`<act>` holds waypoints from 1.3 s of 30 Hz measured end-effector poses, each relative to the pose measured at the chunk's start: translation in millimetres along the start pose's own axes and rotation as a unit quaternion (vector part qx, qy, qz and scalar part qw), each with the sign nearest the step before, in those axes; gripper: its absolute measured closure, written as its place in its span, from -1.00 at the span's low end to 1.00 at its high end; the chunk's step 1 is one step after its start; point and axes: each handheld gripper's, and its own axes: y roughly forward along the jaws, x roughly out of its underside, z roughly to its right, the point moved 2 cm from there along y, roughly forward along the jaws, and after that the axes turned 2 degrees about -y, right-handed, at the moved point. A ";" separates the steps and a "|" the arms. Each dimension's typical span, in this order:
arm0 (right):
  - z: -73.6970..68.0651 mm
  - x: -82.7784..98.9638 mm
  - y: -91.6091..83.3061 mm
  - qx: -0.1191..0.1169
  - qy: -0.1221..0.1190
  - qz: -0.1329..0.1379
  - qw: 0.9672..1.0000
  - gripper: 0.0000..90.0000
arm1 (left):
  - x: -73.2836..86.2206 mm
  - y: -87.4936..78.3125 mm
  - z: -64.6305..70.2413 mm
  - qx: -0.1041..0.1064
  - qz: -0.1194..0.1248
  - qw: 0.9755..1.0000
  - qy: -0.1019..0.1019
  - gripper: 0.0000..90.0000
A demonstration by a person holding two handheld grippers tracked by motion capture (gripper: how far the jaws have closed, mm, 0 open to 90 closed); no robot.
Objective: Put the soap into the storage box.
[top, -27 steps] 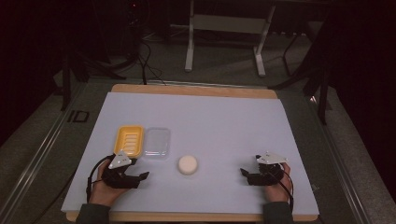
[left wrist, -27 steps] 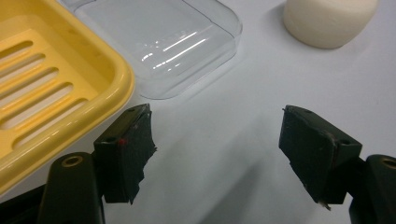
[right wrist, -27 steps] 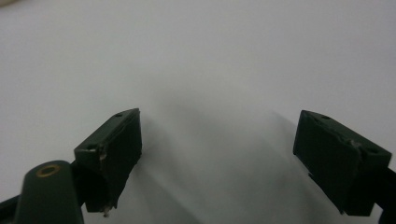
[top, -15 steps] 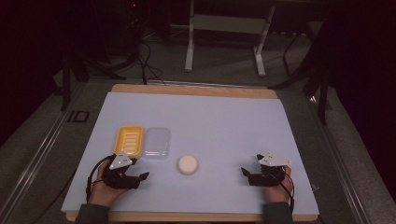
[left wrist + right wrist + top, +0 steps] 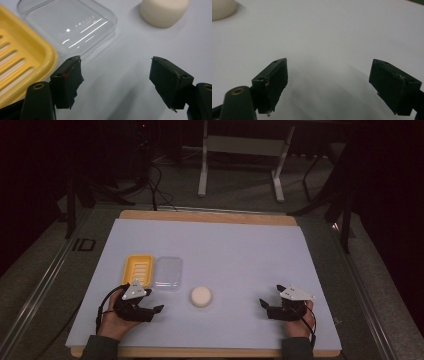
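A round cream soap bar [image 5: 201, 296] lies on the white mat, between my two grippers. Left of it stand a yellow slotted soap dish [image 5: 138, 270] and a clear plastic lid [image 5: 168, 272], side by side and touching. My left gripper [image 5: 154, 312] rests low on the mat just in front of the dish, open with nothing between its jaws. The left gripper view has the dish [image 5: 20, 67] at left, the lid [image 5: 67, 25] ahead and the soap [image 5: 163, 11] at top right. At the mat's right front my right gripper [image 5: 264, 309] is open and empty, with the soap [image 5: 222, 8] far off to its left.
The white mat [image 5: 225, 250] covers a wooden tabletop whose edge shows at the back and front. Behind the table stand a metal stand's legs [image 5: 202, 170] and cables on the dark floor. The mat's middle and right are bare.
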 end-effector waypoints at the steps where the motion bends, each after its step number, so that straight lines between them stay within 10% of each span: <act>1: -0.1 0.0 -0.1 0.000 0.000 0.000 1.000 -0.66 | -1.4 0.6 0.4 0.002 -0.002 1.000 0.003 -0.41; 28: -0.3 0.4 -2.1 0.002 -0.002 0.011 1.000 -0.66 | -29.5 12.1 12.3 0.033 -0.033 0.996 0.076 -0.33; 39: -0.4 0.3 -1.7 -0.001 -0.003 0.009 1.000 -0.66 | -49.7 15.0 13.2 0.047 -0.058 0.989 0.130 -0.33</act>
